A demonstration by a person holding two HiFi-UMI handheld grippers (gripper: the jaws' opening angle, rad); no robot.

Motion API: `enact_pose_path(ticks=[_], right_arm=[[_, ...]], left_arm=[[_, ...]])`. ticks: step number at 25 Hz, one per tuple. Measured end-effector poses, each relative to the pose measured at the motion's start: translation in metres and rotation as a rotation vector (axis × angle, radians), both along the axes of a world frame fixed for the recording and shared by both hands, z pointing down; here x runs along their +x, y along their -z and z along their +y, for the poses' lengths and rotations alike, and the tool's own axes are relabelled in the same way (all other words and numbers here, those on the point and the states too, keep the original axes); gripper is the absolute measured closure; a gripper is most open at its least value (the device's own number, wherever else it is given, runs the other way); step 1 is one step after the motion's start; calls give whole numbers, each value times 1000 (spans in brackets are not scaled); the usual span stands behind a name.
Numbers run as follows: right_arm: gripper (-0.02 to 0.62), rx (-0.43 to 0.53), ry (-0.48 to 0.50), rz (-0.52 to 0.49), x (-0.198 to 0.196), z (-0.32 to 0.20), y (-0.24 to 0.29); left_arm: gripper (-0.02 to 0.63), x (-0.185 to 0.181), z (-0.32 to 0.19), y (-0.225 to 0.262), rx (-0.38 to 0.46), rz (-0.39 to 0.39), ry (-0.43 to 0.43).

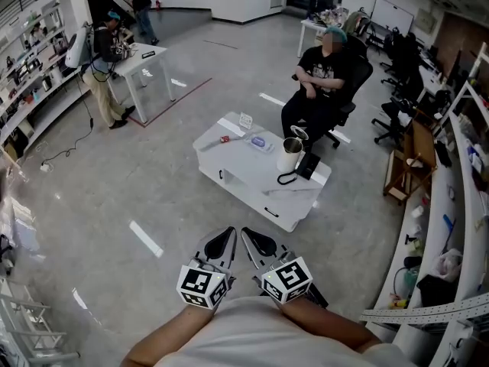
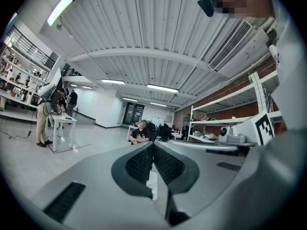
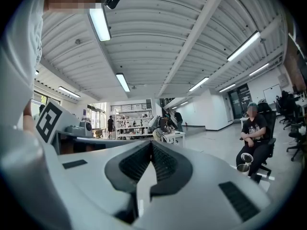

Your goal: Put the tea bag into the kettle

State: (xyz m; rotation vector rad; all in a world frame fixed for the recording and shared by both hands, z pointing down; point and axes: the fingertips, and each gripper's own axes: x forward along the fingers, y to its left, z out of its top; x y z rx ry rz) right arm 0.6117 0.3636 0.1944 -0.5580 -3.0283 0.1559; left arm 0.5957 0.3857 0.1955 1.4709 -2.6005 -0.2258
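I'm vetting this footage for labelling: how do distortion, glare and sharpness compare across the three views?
Head view: mild wide-angle bending, light streaks glaring off the floor, white table sharp. Left gripper view: heavy fisheye with a black rim, ceiling lamp blown out. Right gripper view: same fisheye, the ceiling beam bows, kettle tiny near the edge.

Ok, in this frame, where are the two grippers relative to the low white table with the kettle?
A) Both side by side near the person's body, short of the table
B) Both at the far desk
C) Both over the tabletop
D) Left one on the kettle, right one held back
A: the head view shows the left gripper and right gripper side by side, jaws together and empty, over floor short of the white table where the kettle stands.
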Motion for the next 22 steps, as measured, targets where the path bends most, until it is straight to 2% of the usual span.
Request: enact_pose_path(ticks=[5, 11, 22], right_arm=[[586, -10, 16, 11, -19, -8, -10], [586, -28, 66, 8, -59, -26, -13], [586, -17, 125, 5, -138, -138, -6]], left_arm=[[598, -16, -7, -9, -8, 8, 19], [598, -56, -19, -13, -17, 16, 82], [598, -133, -131, -9, -12, -6, 145]])
